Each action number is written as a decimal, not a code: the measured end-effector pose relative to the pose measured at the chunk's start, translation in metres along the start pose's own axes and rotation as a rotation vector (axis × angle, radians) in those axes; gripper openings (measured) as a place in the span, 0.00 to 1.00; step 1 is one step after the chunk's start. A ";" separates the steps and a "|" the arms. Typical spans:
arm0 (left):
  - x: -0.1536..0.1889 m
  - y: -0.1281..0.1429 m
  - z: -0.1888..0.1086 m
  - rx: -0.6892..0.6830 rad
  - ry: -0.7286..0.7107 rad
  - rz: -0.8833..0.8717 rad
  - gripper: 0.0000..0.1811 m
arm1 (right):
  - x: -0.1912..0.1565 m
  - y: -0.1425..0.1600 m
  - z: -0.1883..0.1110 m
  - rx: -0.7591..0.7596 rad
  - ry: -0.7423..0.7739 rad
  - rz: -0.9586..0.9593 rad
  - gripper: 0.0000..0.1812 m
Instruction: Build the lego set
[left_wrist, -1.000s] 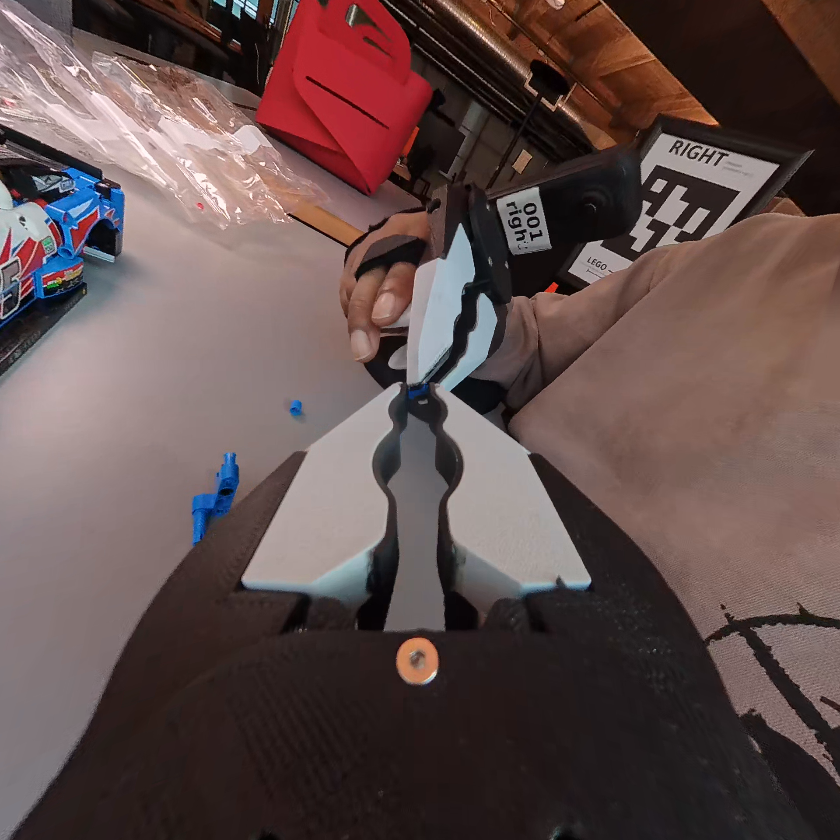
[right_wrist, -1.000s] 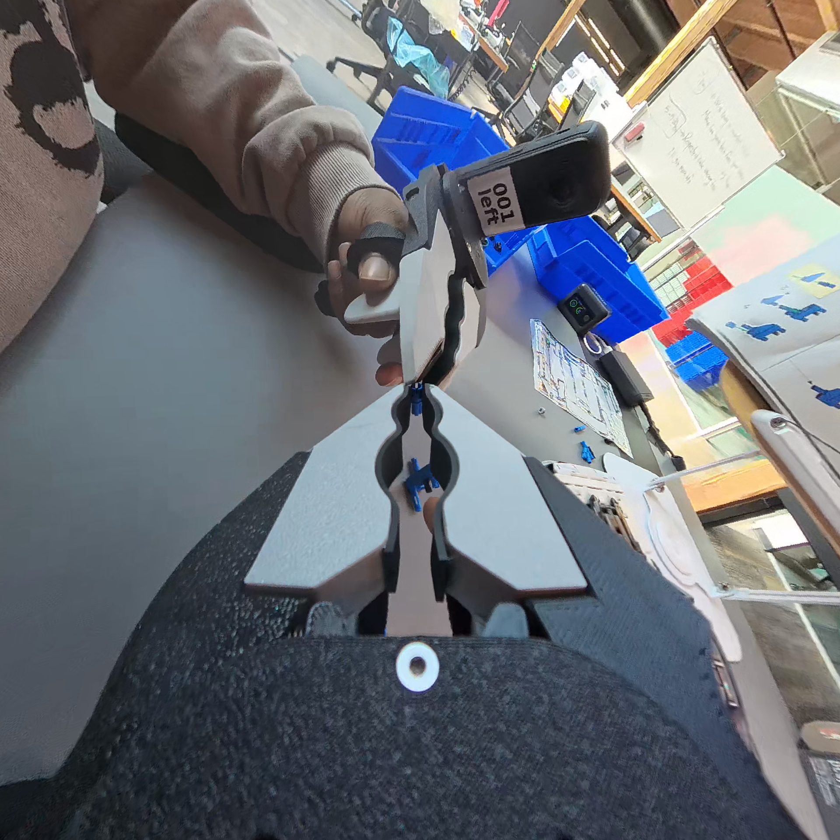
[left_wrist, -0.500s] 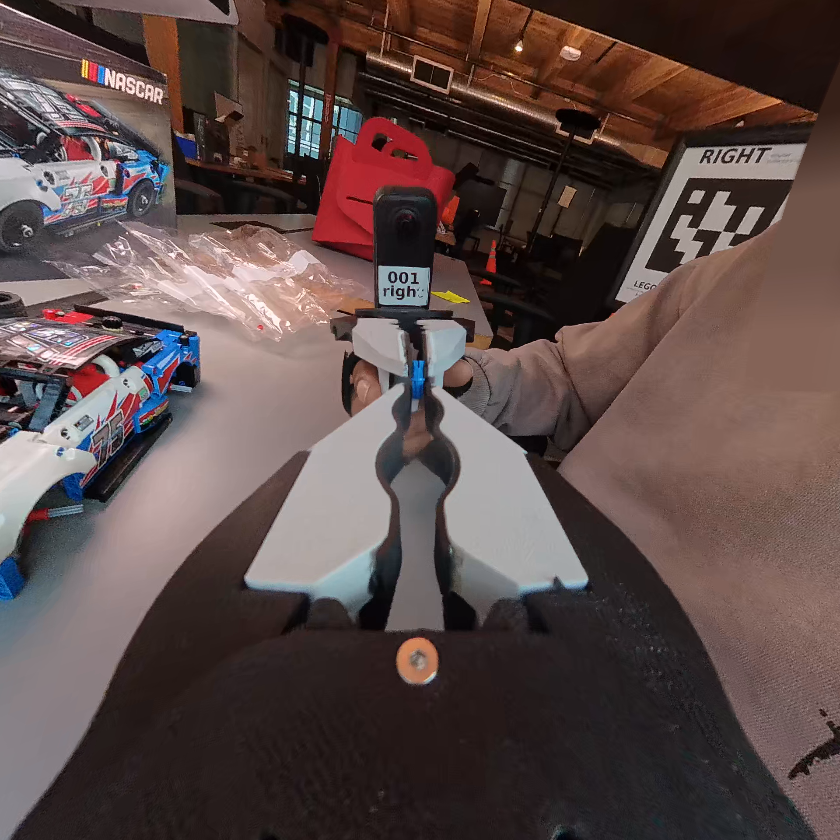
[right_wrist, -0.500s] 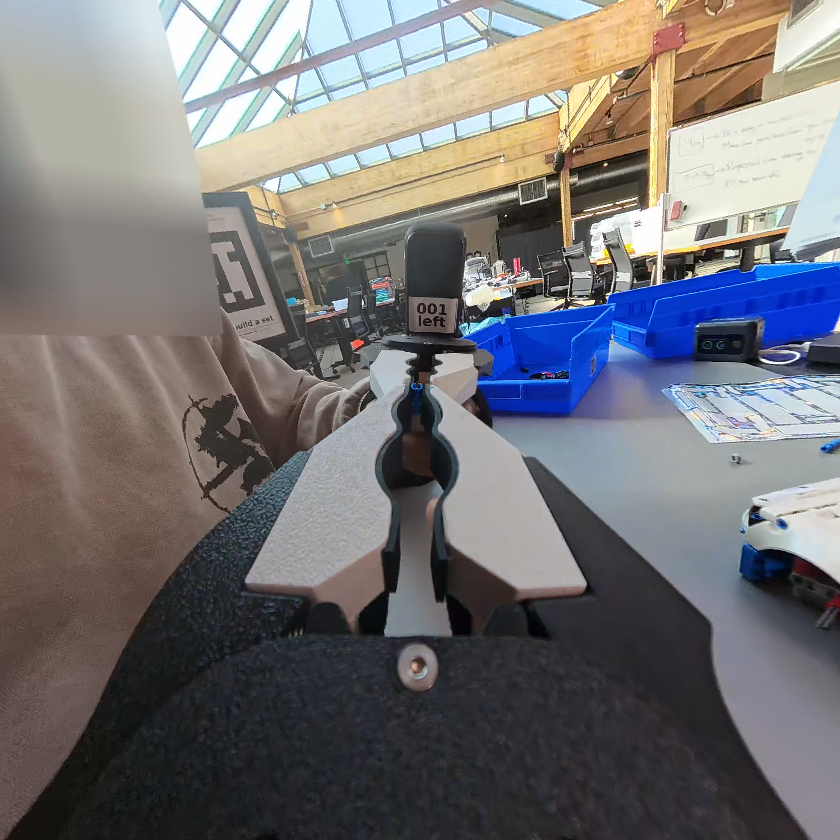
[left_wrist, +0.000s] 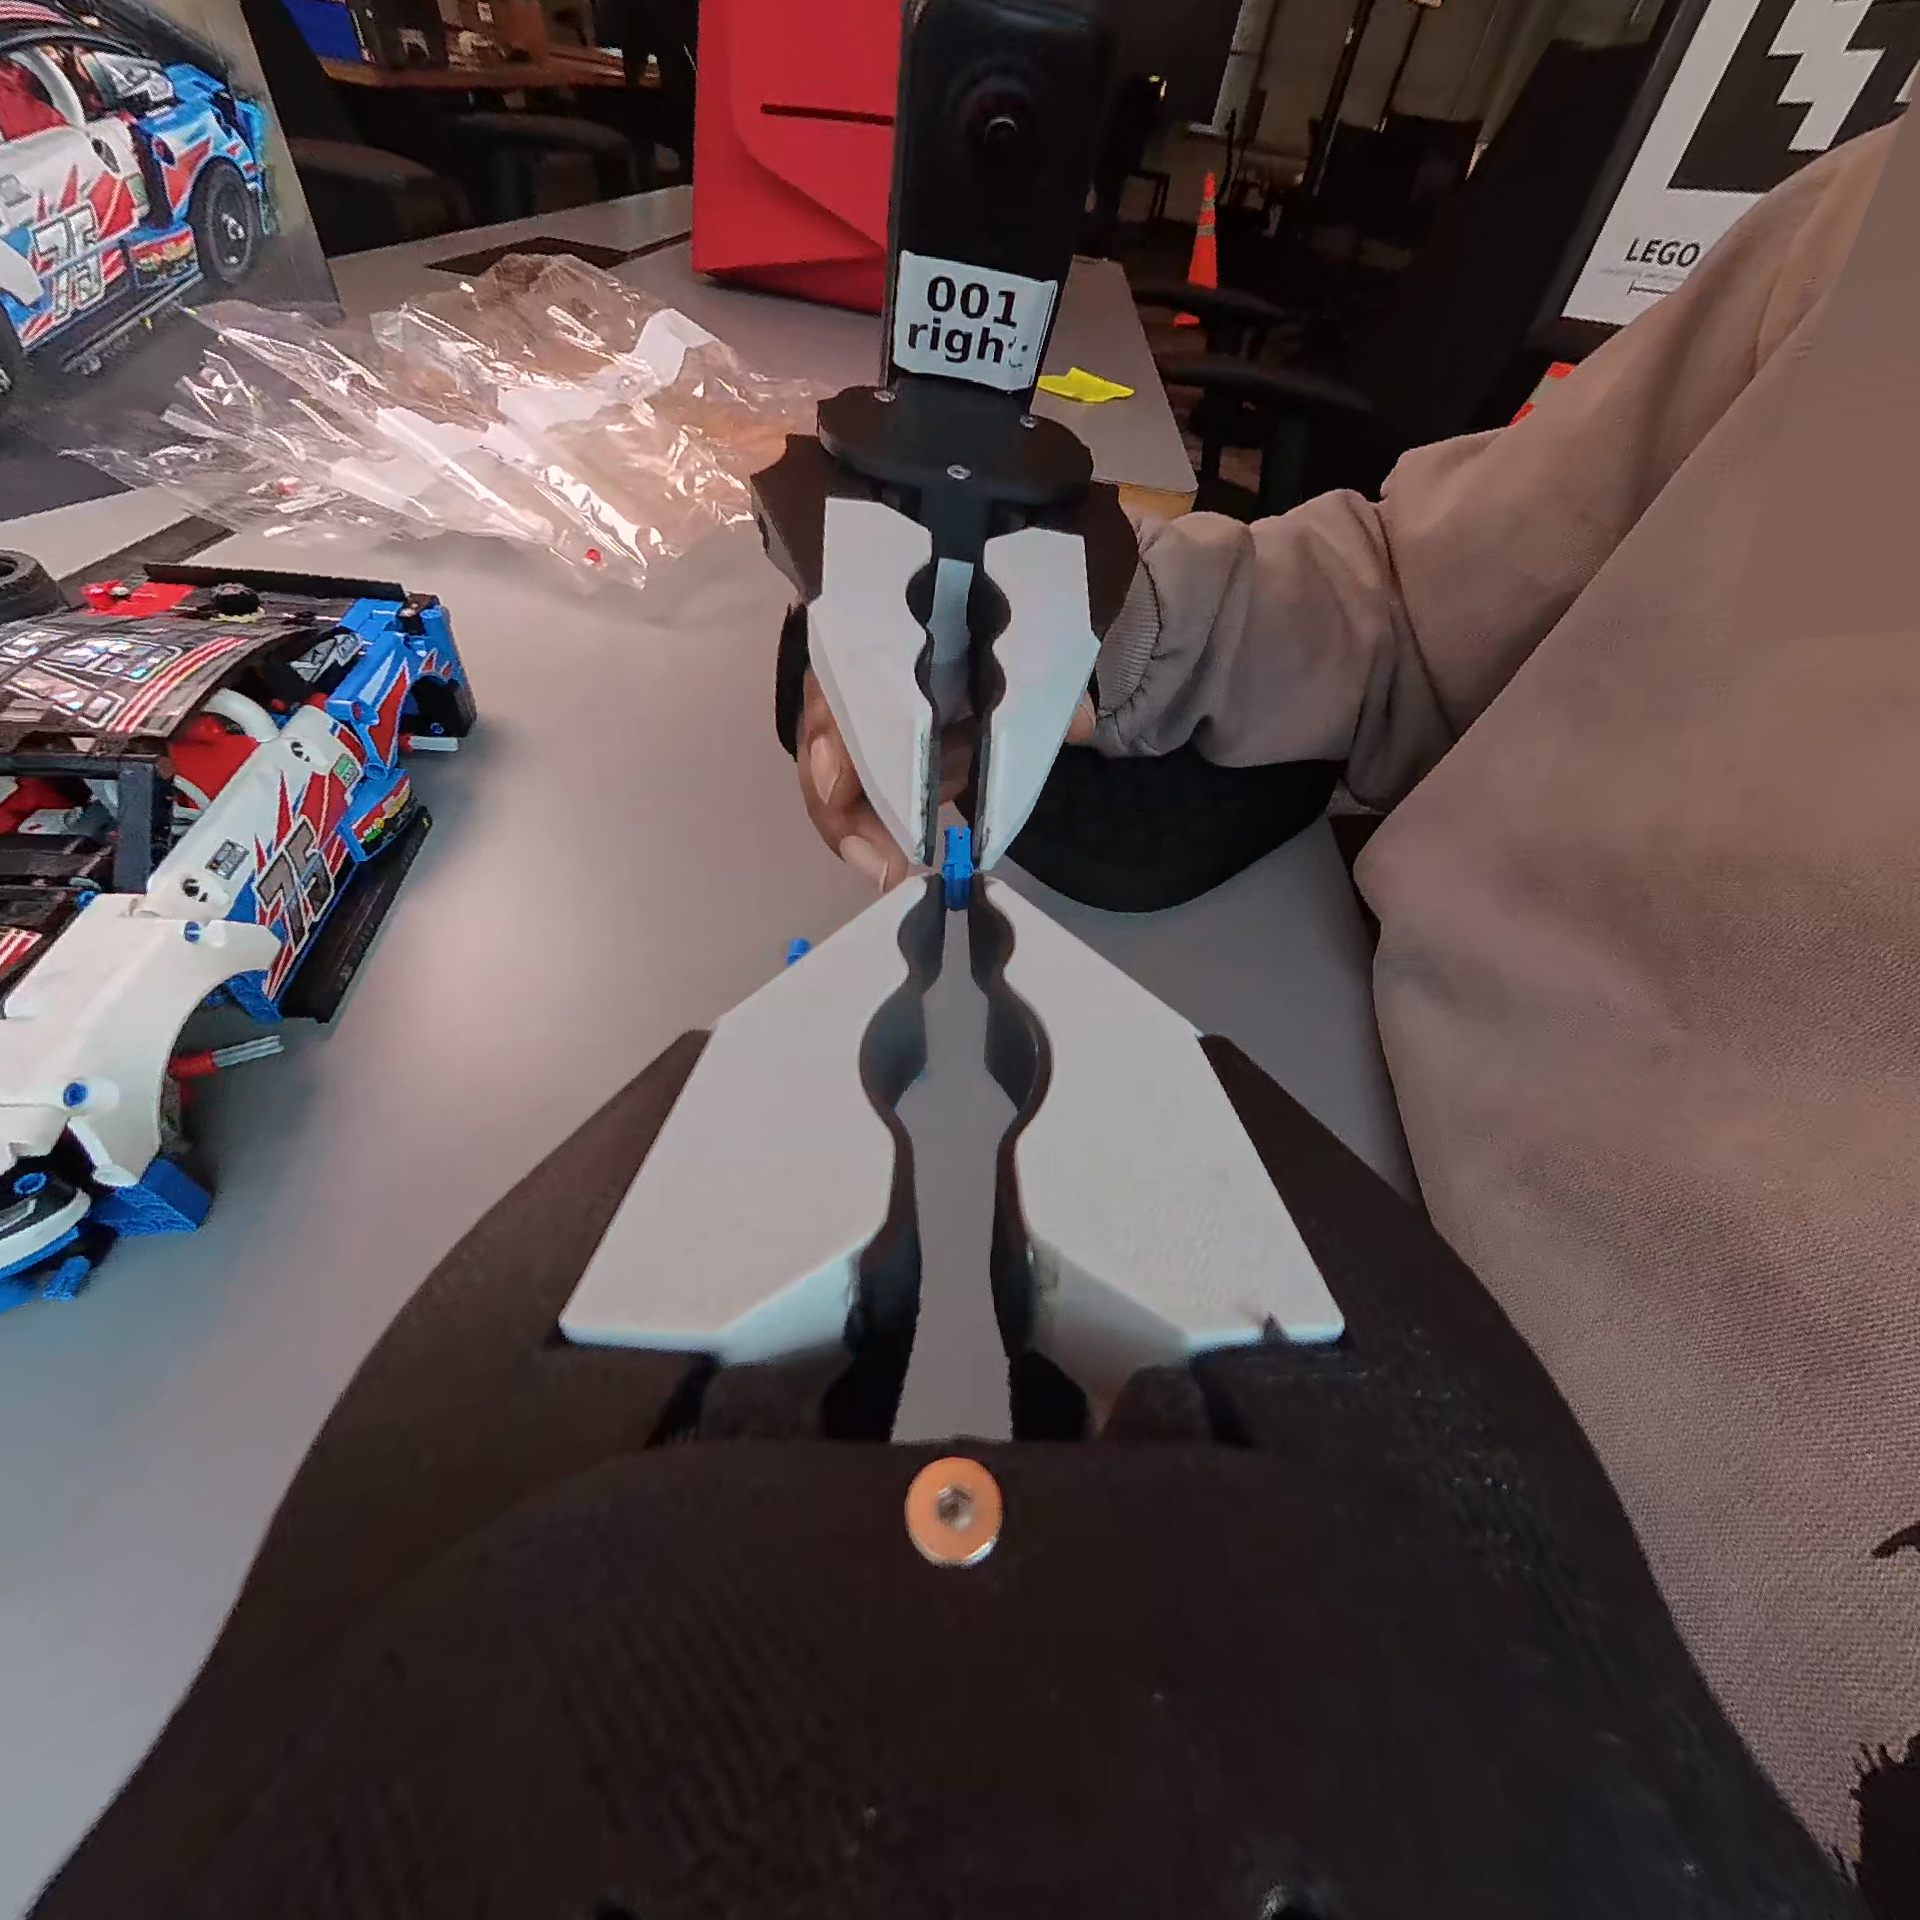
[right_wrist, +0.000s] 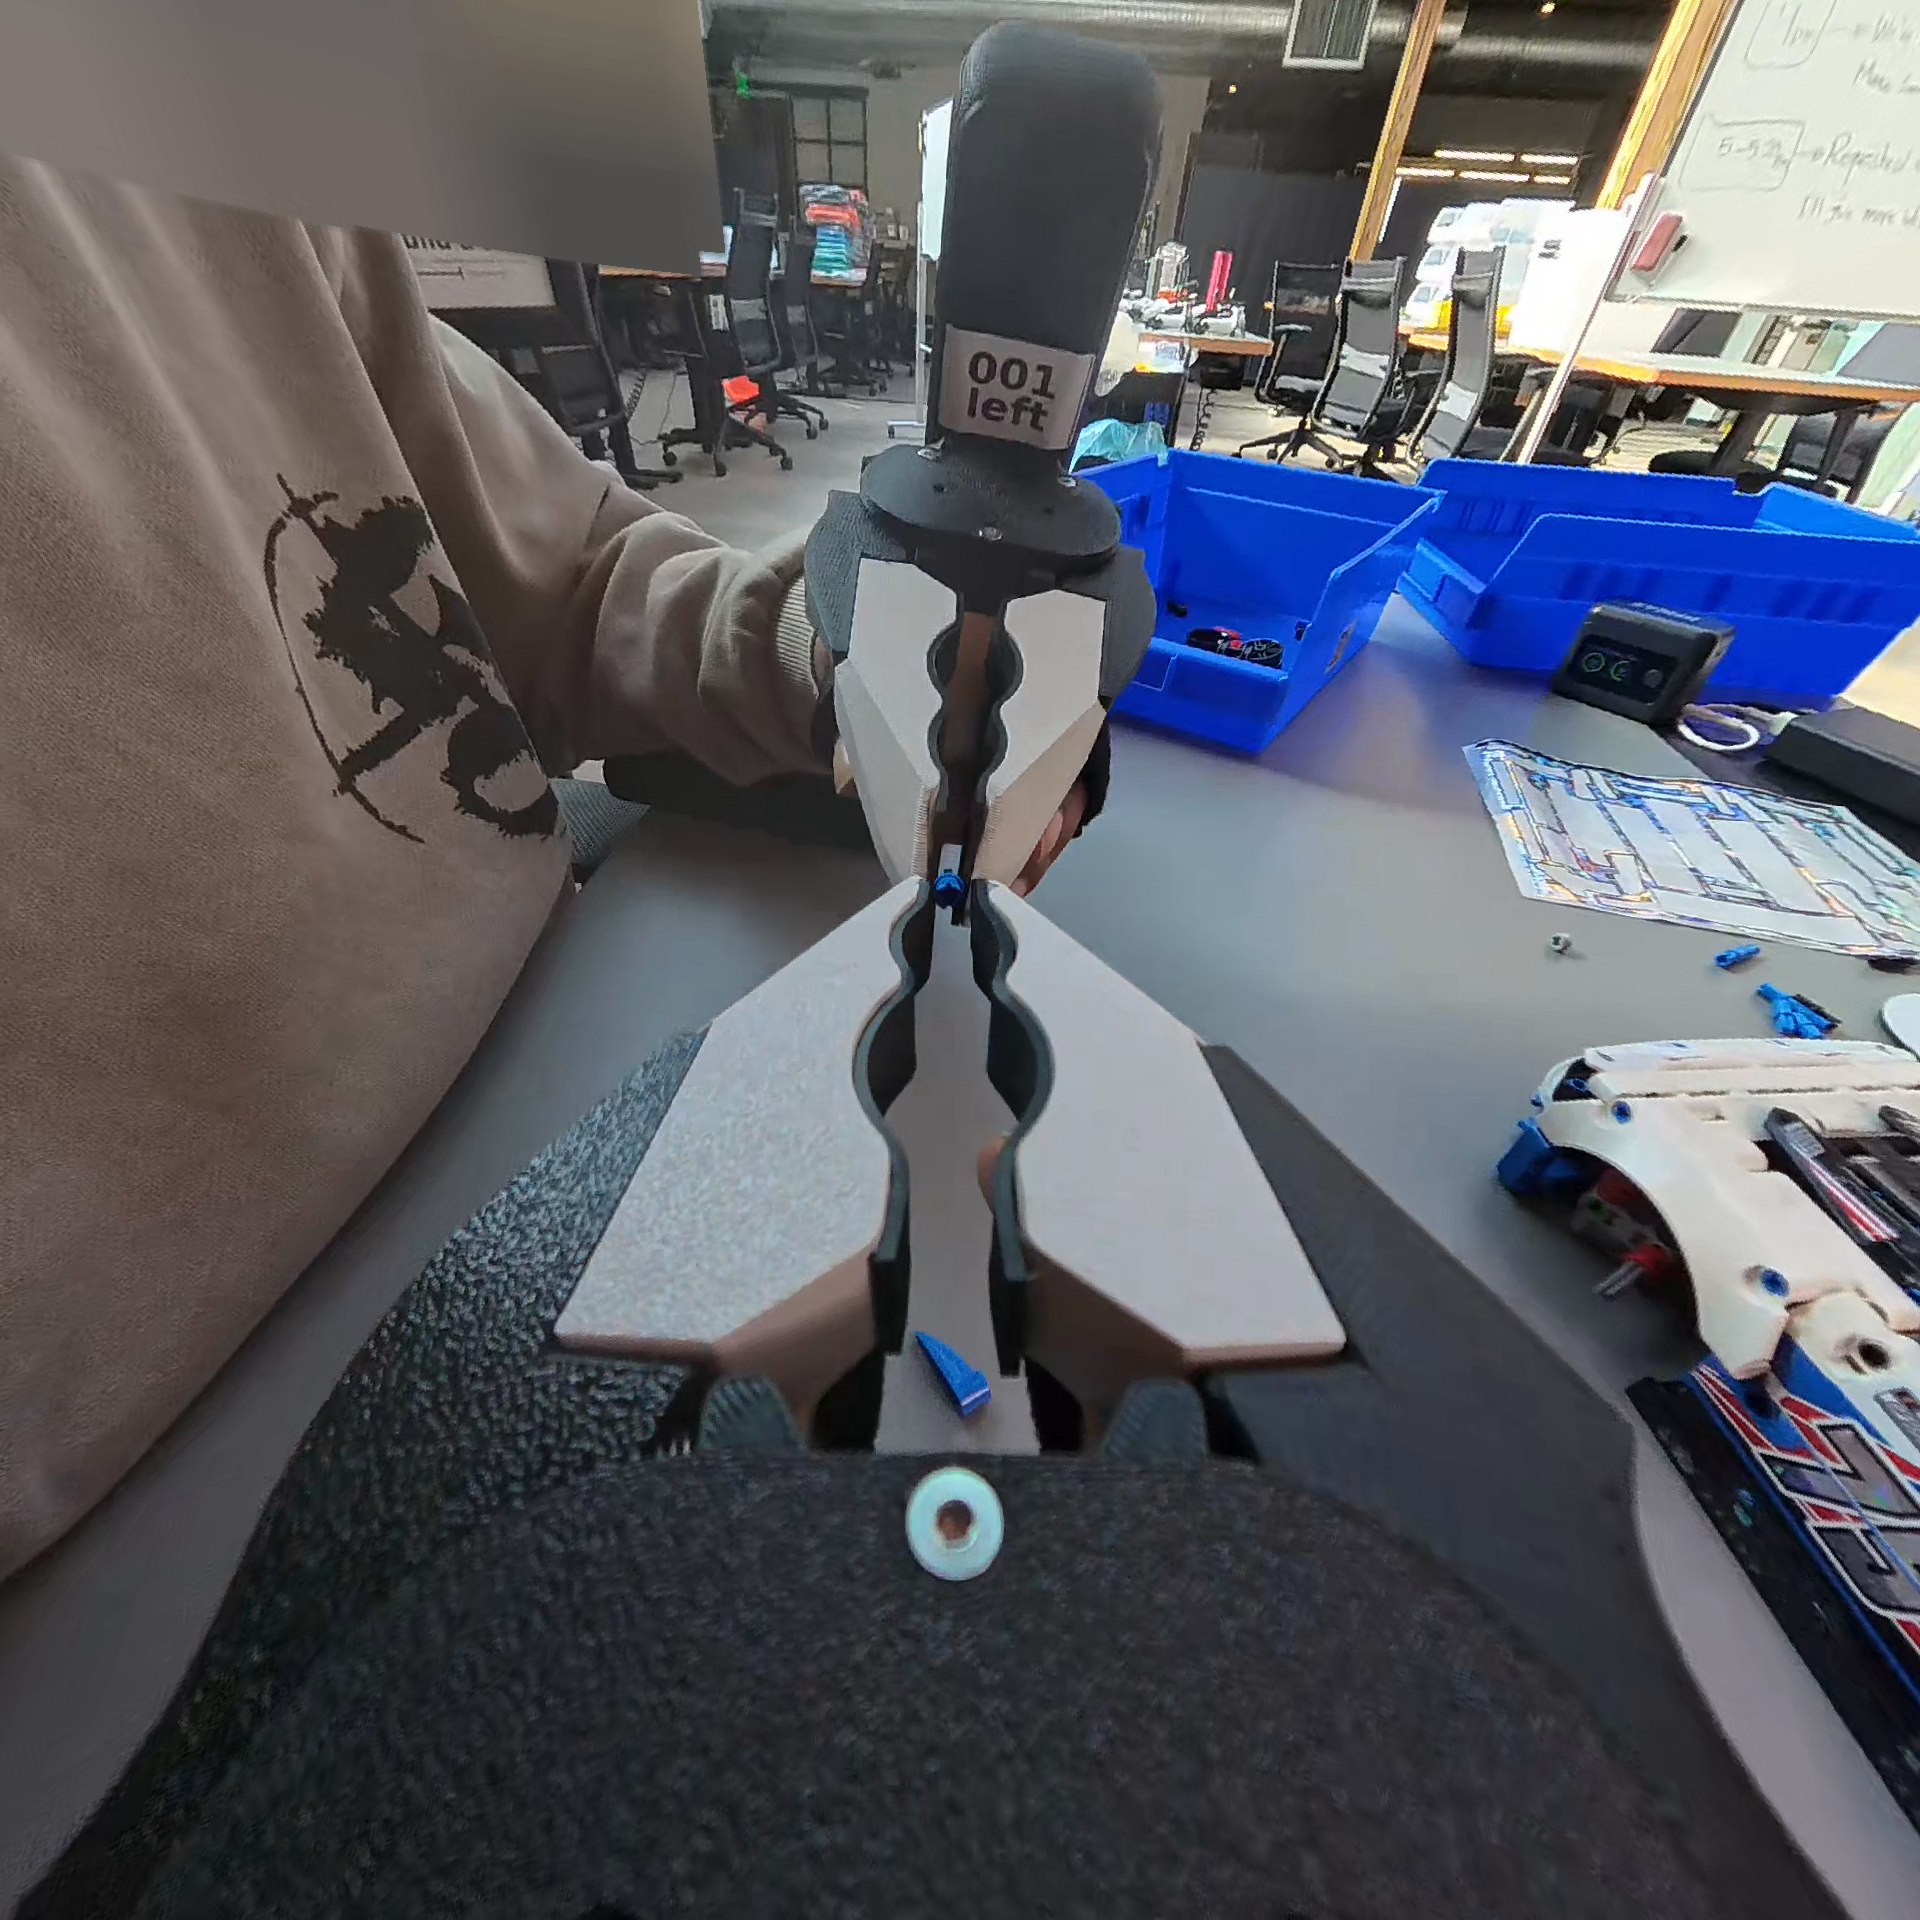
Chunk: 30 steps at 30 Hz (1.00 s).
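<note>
My left gripper (left_wrist: 956, 896) and right gripper (right_wrist: 951, 896) meet tip to tip above the grey table (left_wrist: 582, 935). Both are shut on a small blue lego piece (left_wrist: 956, 864), which also shows in the right wrist view (right_wrist: 945, 885). I cannot tell whether it is one part or two joined parts. The right gripper (left_wrist: 954, 844) faces me in the left wrist view, and the left gripper (right_wrist: 951, 854) faces me in the right wrist view. The partly built race car (left_wrist: 208, 831) lies to the side on the table and shows in the right wrist view too (right_wrist: 1714, 1195).
Clear plastic bags (left_wrist: 468, 436), a red bag (left_wrist: 810, 156) and the set's box (left_wrist: 104, 187) stand behind the car. Blue bins (right_wrist: 1247, 592), a sticker sheet (right_wrist: 1683, 852), a black device (right_wrist: 1642, 665) and loose blue parts (right_wrist: 1787, 1008) (right_wrist: 951, 1371) (left_wrist: 797, 948) lie around. The person's sleeve (left_wrist: 1558, 935) is close. The grippers are tip to tip, or close to it. Left tips and right tips are each some 20 centimetres from the partly built race car (left_wrist: 208, 831).
Both grippers have swung up from pointing down at the table to nearly level. They stay tip to tip on the blue piece the whole time.
</note>
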<state>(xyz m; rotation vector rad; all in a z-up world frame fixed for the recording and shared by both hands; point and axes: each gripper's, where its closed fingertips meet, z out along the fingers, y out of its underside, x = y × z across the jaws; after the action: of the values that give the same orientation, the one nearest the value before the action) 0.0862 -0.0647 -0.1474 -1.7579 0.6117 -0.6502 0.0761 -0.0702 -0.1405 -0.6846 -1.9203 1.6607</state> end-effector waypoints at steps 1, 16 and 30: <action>0.000 0.001 0.001 -0.005 0.005 -0.002 0.01 | -0.001 0.002 0.000 -0.007 -0.005 0.000 0.02; -0.006 0.050 0.027 -0.210 -0.023 0.037 0.10 | 0.006 0.022 -0.049 -0.199 -0.041 0.095 0.01; -0.025 0.093 0.044 -0.482 -0.110 0.202 0.06 | 0.004 0.117 -0.034 -0.703 0.016 -0.007 0.01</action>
<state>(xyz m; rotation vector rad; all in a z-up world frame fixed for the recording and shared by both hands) 0.0910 -0.0418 -0.2510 -2.1216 0.9095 -0.2742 0.1012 -0.0276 -0.2524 -0.9321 -2.4950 0.9368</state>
